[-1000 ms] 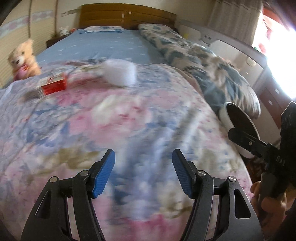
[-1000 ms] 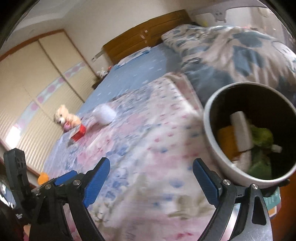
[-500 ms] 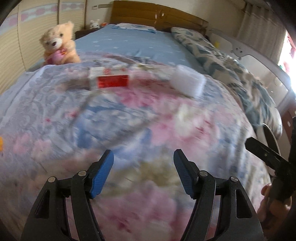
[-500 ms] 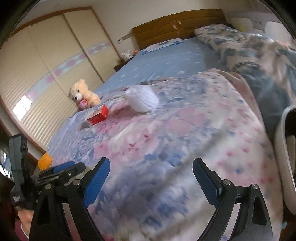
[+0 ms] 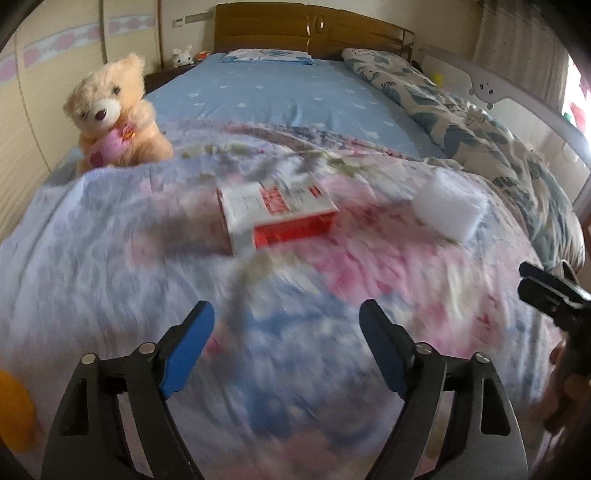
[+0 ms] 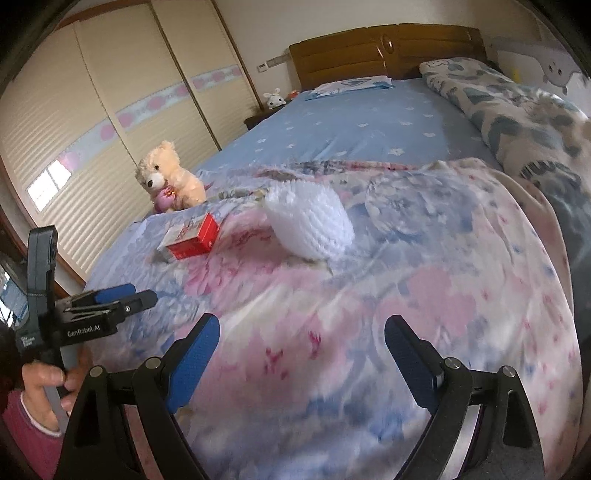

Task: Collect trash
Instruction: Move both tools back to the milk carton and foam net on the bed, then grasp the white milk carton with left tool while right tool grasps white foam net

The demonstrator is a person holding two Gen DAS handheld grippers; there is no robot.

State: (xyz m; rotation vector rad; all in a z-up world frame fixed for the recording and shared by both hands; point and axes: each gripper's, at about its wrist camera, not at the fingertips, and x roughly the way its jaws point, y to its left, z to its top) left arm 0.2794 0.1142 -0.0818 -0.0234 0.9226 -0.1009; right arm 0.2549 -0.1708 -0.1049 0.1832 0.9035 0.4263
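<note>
A red and white carton lies flat on the floral quilt. To its right sits a white foam lump. My left gripper hovers over the quilt short of the carton; its jaws are opening with nothing between them. Over the near part of the quilt my right gripper is open and empty, with the foam lump ahead of it. Each gripper shows at the edge of the other's view: the left gripper at the left, the right gripper at the right.
A tan teddy bear sits at the quilt's far left edge. Beyond the quilt lie a blue sheet, a pillow and a wooden headboard. A rumpled leaf-print duvet runs along the right. An orange object shows at lower left.
Both views swung left across the bed: the trash bin left the right wrist view, and the carton and foam lump drew closer. The left jaws spread wider.
</note>
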